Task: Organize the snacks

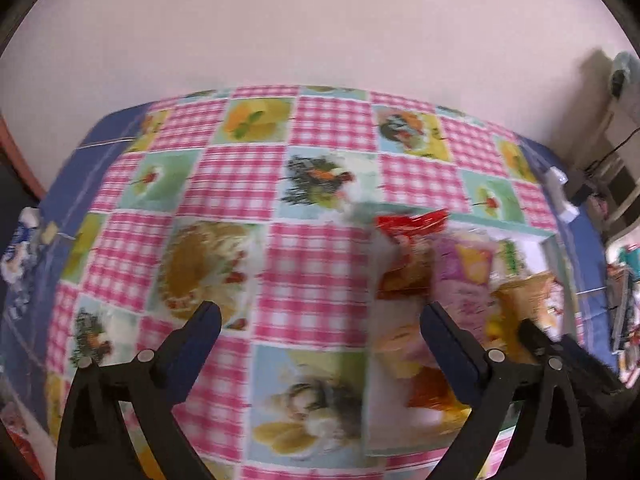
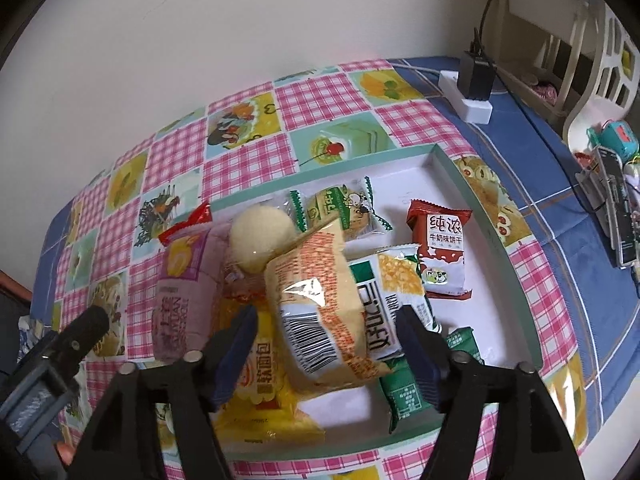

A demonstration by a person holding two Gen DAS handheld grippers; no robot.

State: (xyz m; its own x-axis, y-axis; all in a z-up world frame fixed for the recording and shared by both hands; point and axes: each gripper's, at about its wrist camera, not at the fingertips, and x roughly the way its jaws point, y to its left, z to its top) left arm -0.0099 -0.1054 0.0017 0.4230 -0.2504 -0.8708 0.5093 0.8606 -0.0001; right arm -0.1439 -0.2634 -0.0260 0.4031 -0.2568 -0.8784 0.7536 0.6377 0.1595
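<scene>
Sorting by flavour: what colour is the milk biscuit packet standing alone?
Reddish-brown top, white bottom: milk biscuit packet, clearest in the right wrist view.

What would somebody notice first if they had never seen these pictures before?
Probably the heap of bright snack packets in the shallow white tray with green walls, with a crinkly tan packet with orange print lying on top, right in front of the right claw. Next, the pink checked tablecloth with cake pictures that covers the whole table under the open, empty left claw.
</scene>
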